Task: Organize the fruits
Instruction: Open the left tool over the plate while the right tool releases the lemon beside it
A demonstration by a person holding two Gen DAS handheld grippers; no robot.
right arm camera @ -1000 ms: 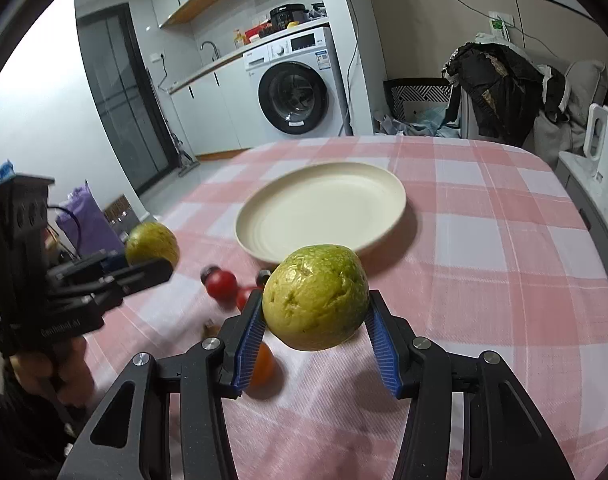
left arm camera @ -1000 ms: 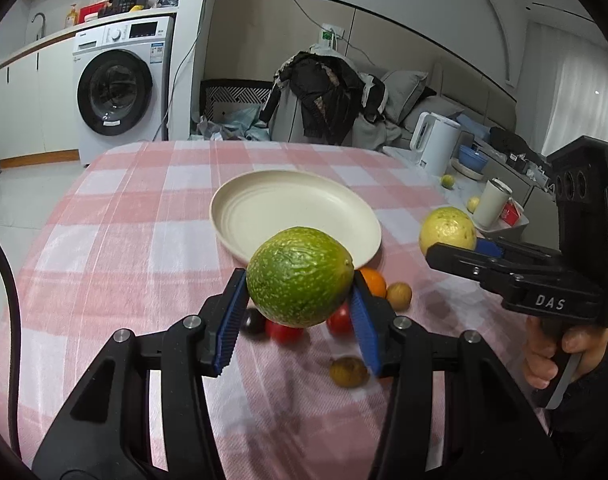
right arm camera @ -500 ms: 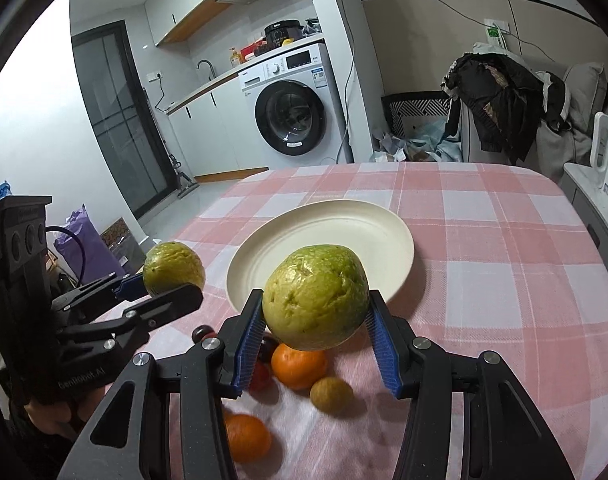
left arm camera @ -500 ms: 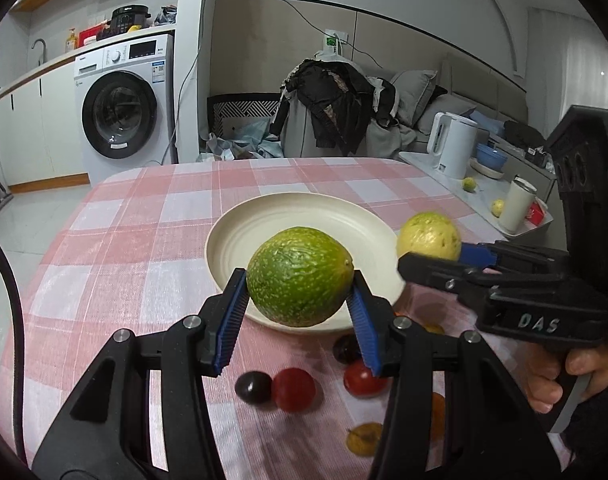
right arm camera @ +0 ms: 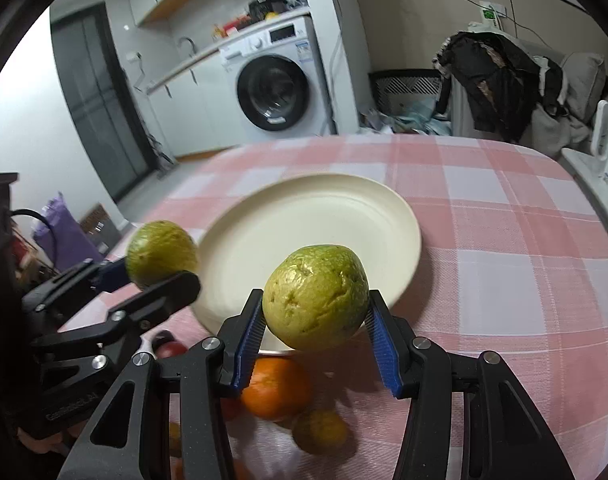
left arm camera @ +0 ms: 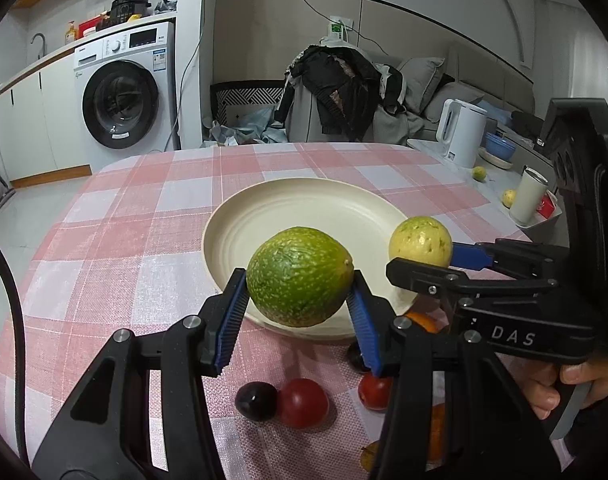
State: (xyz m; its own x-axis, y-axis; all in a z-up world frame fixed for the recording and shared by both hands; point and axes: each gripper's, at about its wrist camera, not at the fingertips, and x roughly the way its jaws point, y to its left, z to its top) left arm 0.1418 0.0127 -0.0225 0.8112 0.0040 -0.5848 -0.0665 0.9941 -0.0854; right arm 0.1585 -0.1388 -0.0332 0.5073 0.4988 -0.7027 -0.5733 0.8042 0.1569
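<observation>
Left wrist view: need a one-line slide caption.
Left gripper holds a green fruit over the cream plate; right gripper alongside holds a yellow fruit.

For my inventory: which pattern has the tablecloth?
Pink and white checks on the tablecloth, clearest in the left wrist view.

Both grippers angle downward side by side, the left gripper (left arm camera: 299, 300) and right gripper (right arm camera: 316, 320) each clamped with blue-padded fingers (left arm camera: 233, 316) on a load; a hand (left arm camera: 572, 384) grips the right trigger.
</observation>
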